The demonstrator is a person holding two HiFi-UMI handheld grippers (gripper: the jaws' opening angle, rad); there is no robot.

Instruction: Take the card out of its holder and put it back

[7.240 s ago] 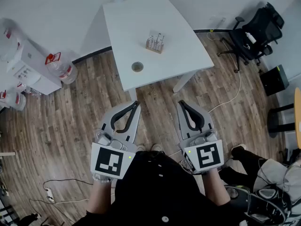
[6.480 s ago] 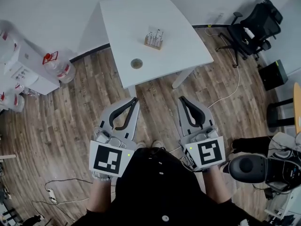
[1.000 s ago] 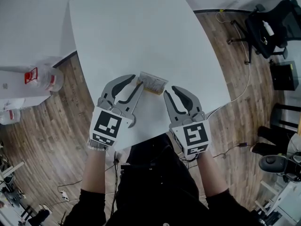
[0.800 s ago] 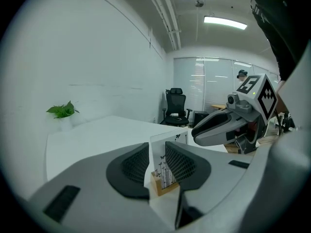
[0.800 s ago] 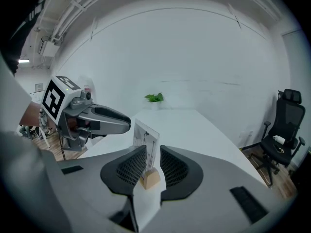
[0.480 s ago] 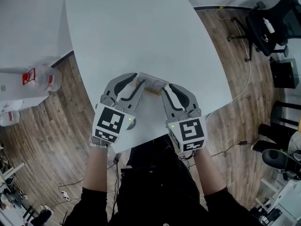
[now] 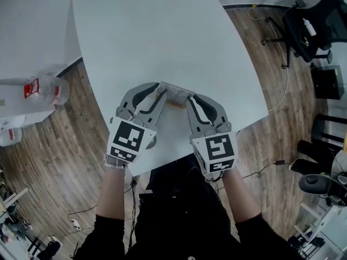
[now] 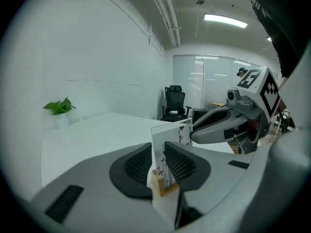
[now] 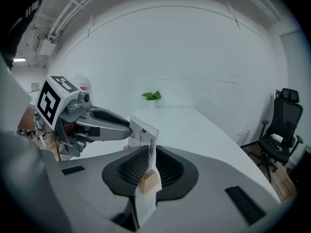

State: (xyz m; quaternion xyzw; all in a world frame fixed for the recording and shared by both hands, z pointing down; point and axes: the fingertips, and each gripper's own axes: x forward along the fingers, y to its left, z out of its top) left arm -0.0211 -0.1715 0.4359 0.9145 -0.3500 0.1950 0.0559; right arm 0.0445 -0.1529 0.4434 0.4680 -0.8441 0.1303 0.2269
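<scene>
A printed card [image 7: 174, 92] stands upright in a small wooden holder [image 8: 163, 187] near the front edge of the white table [image 7: 162, 31]. My left gripper [image 7: 160, 92] has come in from the left and is shut on the card's [image 8: 170, 135] left end, with the wooden block just below the pads. My right gripper [image 7: 191, 98] comes in from the right and is shut on the other end. There the card [image 9: 149, 147] shows edge-on between the pads, above the holder [image 9: 149, 182]. Each gripper shows in the other's view, left gripper [image 9: 127, 126] and right gripper [image 8: 193, 131].
A potted plant [image 8: 59, 107] stands at the table's far end. Water bottles [image 7: 46, 88] sit on the floor to the left. A black office chair [image 7: 314, 20] and a black box [image 7: 328, 83] are off to the right. Cables trail over the wooden floor.
Seven seconds ago the person stood well back from the table with both grippers shut. Within the last second both grippers moved forward and closed on the two ends of the card.
</scene>
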